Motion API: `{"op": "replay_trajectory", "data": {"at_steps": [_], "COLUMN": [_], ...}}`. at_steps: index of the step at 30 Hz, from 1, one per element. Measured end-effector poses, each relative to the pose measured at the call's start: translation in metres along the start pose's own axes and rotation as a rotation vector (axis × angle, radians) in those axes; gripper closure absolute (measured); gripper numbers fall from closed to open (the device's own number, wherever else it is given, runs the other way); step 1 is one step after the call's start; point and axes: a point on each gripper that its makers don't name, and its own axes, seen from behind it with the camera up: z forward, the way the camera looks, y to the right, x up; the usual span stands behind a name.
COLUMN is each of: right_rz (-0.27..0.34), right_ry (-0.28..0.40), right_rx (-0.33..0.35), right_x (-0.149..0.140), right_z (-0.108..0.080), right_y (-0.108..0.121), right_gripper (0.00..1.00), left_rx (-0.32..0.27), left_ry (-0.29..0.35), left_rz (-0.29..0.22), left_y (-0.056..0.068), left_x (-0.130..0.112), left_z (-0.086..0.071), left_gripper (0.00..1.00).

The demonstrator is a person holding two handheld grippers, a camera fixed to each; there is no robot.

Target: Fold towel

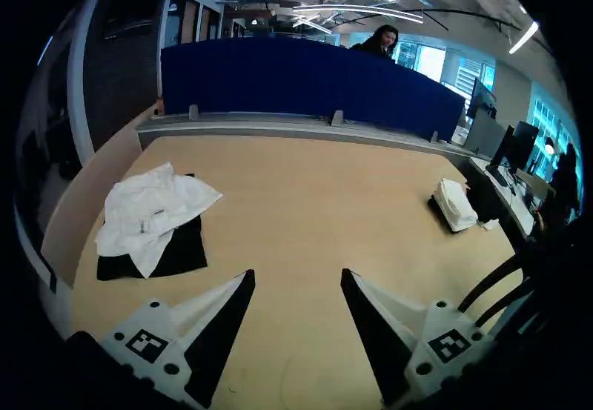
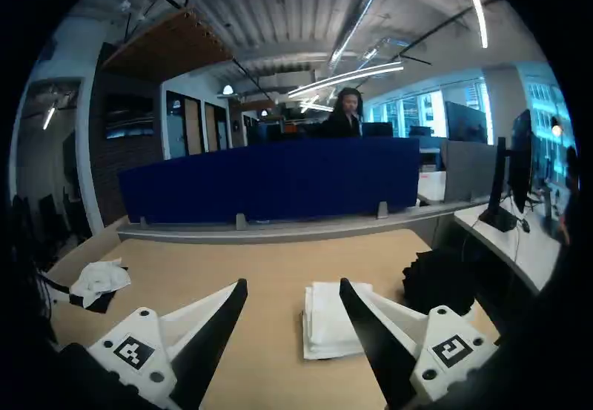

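Note:
A crumpled white towel [image 1: 152,211] lies on a black cloth [image 1: 174,253] at the left of the wooden desk [image 1: 311,202]; in the right gripper view the same white towel [image 2: 100,278] is small at the far left. A folded white stack [image 1: 456,204] rests at the desk's right side, and that folded stack [image 2: 326,319] lies just ahead of my right gripper [image 2: 293,295]. My left gripper [image 1: 296,280] hovers open over bare desk, the crumpled towel ahead and to its left. Both grippers hold nothing.
A blue partition [image 1: 304,80] with a grey rail runs along the desk's far edge, a person [image 1: 379,41] behind it. A dark bundle [image 2: 445,280] sits beside the folded stack. Monitors [image 1: 511,147] and a black chair [image 1: 504,288] stand at the right.

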Motion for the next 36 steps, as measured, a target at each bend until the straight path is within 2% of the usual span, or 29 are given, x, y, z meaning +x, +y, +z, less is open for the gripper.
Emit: {"op": "replay_trajectory", "data": {"at_steps": [11,21,27,33,36], "right_rz": [0.038,0.024,0.022,0.018,0.019], "right_ry": [0.012,0.003,0.003,0.007,0.004], "right_rx": [0.033,0.041,0.05,0.049,0.05], "right_x": [-0.004,-0.009,-0.01,-0.009,-0.01], "right_z": [-0.009,-0.012,-0.012,-0.014,-0.014], "right_y": [-0.028,-0.034,-0.039,-0.041,-0.041], "right_gripper": [0.03,0.03,0.03,0.03,0.03], "left_rx": [0.014,0.029,0.038,0.073,0.064], "left_ry": [0.089,0.203,0.34,0.531,0.534], "left_rz": [-0.012,-0.014,0.002,0.04,0.052], "left_y": [-0.01,-0.016,-0.016,-0.021,-0.014], "left_x": [0.03,0.066,0.106,0.154,0.155], "left_z": [-0.001,-0.002,-0.014,-0.039,-0.039], "left_gripper": [0.14,0.15,0.15,0.15,0.15]}}
